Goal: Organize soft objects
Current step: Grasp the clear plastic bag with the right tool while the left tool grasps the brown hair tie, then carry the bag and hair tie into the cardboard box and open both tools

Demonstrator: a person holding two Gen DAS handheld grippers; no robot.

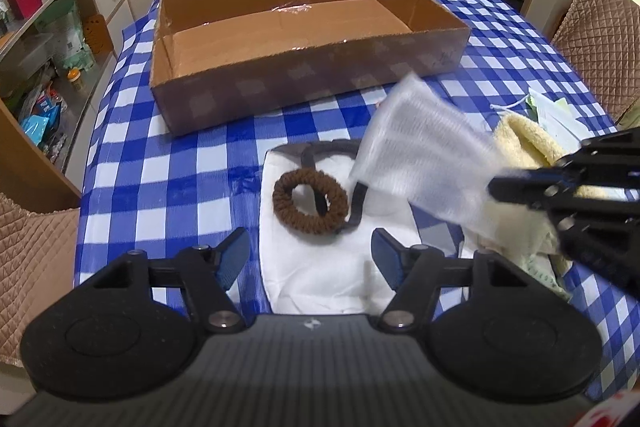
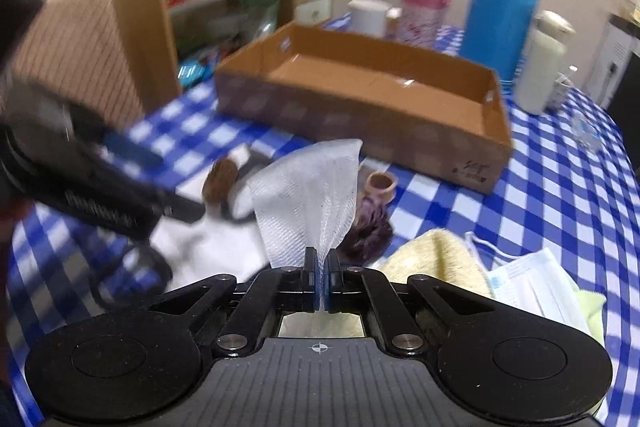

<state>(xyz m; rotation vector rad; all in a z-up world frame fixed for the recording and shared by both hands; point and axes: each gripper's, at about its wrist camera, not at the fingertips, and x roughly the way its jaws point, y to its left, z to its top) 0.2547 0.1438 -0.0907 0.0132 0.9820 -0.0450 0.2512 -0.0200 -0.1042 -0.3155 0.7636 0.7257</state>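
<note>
R gripper (image 2: 321, 269) pinched thin white mesh pouch (image 2: 308, 195) by 1 edge; could slip out. L gripper (image 1: 310, 259) gaped, empty, above brown knitted hair tie (image 1: 309, 203); arms might collide near open cardboard box (image 1: 312, 63).

Both wrist views look steeply down from close above the checked tablecloth (image 1: 168, 155), facing the far cardboard box (image 1: 304, 39); the right view faces it from further right. Both share the box and the brown hair tie (image 1: 309, 203).

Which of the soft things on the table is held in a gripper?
The white mesh pouch: the shut right gripper pinches it, while the brown hair tie and yellow towel lie loose.
</note>
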